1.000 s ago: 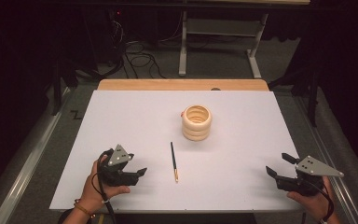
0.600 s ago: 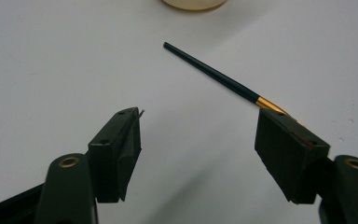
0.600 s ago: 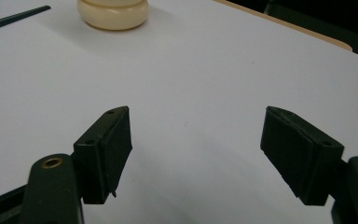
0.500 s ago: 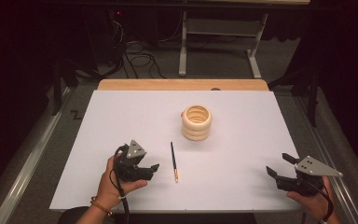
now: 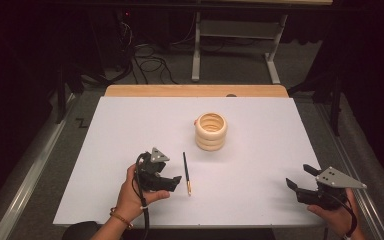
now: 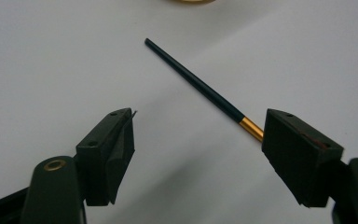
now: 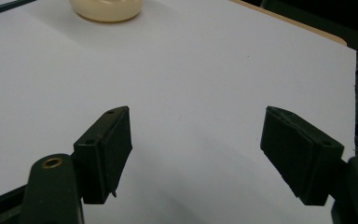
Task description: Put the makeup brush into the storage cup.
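On the white sheet (image 5: 130,130) covering the table, high view: I see the left gripper (image 5: 176,181) low and left of centre, its tips just beside the gold end of a thin dark brush (image 5: 186,172) that lies flat, running roughly away from me. Right gripper (image 5: 297,177) sits near the sheet's right edge, well apart from the brush. A stack of pale wooden rings (image 5: 211,131) stands beyond the brush, near the sheet's middle, apart from both grippers. Bare wooden table edge (image 5: 195,90) shows past the far side of the sheet.

Left gripper view adds what the high view is too coarse to give: the jaws are spread wide and have just been opening further. The brush (image 6: 200,86) runs diagonally across this frame; its gold ferrule (image 6: 251,129) disappears behind the right-hand jaw, so I cannot tell from here whether it touches the pad. The dark handle lies ahead of the gap, not pinched. Nothing sits squarely between the pads except blank sheet. A sliver of the rings (image 6: 189,1) shows at the top edge.

Right gripper view: jaws spread wide over blank sheet, nothing between them. The rings (image 7: 107,10) sit at the top left, and a dark line in the extreme top-left corner may be the brush; too little of it to be sure. Sheet's far corner and the wooden edge (image 7: 303,27) show at upper right.
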